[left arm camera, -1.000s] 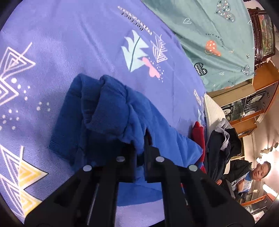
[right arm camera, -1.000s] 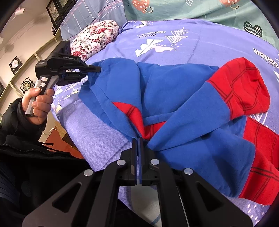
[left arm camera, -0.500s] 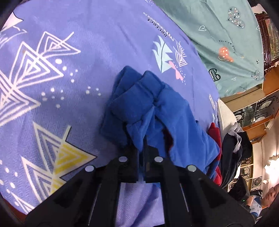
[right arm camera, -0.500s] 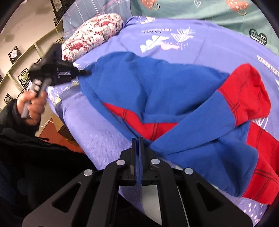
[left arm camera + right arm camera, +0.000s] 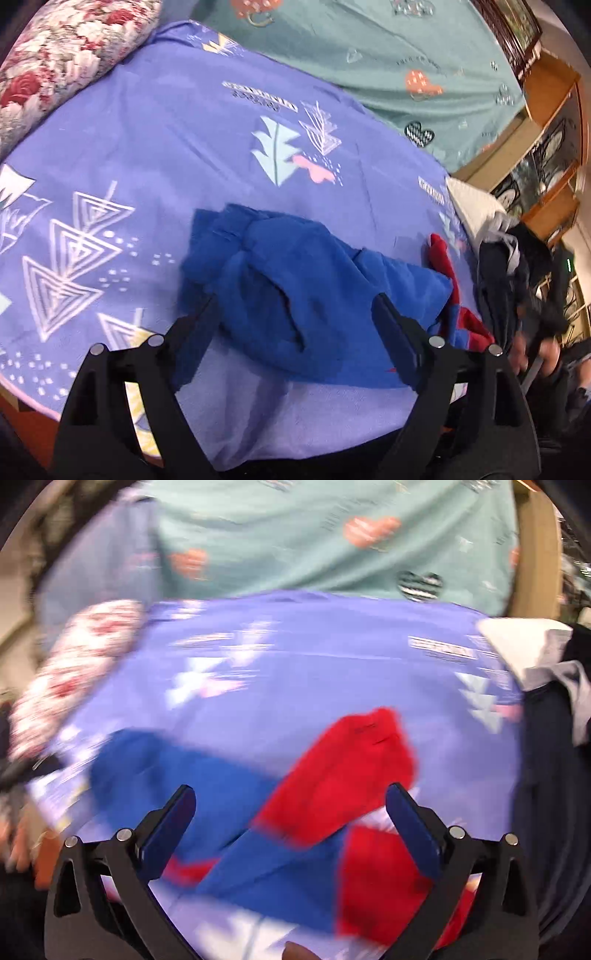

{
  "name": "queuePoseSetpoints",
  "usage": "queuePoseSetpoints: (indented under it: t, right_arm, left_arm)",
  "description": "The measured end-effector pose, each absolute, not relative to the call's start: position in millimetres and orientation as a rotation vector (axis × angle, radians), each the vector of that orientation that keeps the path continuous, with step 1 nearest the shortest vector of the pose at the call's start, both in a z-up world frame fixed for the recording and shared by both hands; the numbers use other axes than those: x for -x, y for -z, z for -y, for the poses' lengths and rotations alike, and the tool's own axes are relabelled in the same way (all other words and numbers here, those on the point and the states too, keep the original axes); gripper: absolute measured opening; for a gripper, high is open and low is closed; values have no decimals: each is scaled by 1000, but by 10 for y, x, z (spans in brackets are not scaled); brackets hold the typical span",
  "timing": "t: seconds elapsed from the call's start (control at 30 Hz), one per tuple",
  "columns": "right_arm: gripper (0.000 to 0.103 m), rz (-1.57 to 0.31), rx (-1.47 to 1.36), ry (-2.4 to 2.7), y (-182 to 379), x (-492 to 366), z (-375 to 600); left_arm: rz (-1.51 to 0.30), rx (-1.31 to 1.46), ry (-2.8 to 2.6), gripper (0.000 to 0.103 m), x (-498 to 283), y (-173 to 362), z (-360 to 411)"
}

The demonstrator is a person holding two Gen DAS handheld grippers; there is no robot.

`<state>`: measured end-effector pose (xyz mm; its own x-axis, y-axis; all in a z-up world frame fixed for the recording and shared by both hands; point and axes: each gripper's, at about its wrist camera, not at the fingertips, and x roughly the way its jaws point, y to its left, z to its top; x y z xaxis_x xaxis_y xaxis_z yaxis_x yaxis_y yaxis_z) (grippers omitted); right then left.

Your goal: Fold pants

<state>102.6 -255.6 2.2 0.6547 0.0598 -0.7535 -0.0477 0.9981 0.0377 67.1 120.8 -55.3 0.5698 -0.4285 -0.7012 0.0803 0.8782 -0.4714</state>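
- Left wrist view, far left: a floral pillow [image 5: 62,55] lies at the top corner, at the edge of the purple sheet [image 5: 177,140] that covers the bed.
- The sheet carries white triangle prints on its left side and a leaf print nearer the middle.
- Behind it hangs a green cloth [image 5: 388,51] with heart prints.
- The pants [image 5: 295,295] lie bunched on the sheet's near part, blue at the left and middle, with red showing at their right end.
- The left tool [image 5: 293,321] hangs over the blue bunch with its jaws spread wide, one finger on each side of the heap; it holds nothing.
- Further right, a dark pile of clothes [image 5: 517,280] sits at the bed's edge, just beside the red end of the pants.
- At the far right stands a wooden cabinet [image 5: 546,122].
- Right wrist view, which is blurred: the pillow [image 5: 70,672] shows at the left and the green cloth [image 5: 332,535] along the top.
- The pants [image 5: 229,797] spread across the near sheet [image 5: 332,657], blue at left, red panels at middle and right.
- The right tool [image 5: 291,812] is also wide open above them, gripping nothing.
- Dark clothes [image 5: 554,757] fill the right edge.
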Motion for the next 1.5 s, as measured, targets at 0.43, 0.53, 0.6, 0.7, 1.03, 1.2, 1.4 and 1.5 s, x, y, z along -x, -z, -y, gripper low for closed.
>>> queuePoseSetpoints:
  t: [0.43,0.53,0.6,0.7,1.03,1.2,1.4,1.5]
  right_arm:
    - [3,-998,-225,188,277,-1294,3309]
    - [4,-816,-425,157,-21,-444,3849]
    - [4,-800,-477,140,109,-42,3978]
    - [4,-836,-508,168,594,336,4058]
    - [35,-811,-568,144,534,672,4187]
    - [45,-848,-608,268,564,873,4472]
    - [36,-913,-661,260,877,844,4532]
    - [36,-916,-655,264,876,774,4530]
  left_arm:
    - [-1034,444,403,85,-836,1094,-938]
    - [-1025,465,431,85,-858,1116,-936]
    - [-1019,454,436,88,-852,1123,-902]
    - [-1017,434,438,93,-867,1121,-836]
    - [-1029,431,421,95,-871,1118,-825]
    - [-1030,428,405,95,-881,1123,-804]
    - [-1034,426,399,95,-886,1121,-799]
    - [-1035,428,397,95,-895,1116,-794]
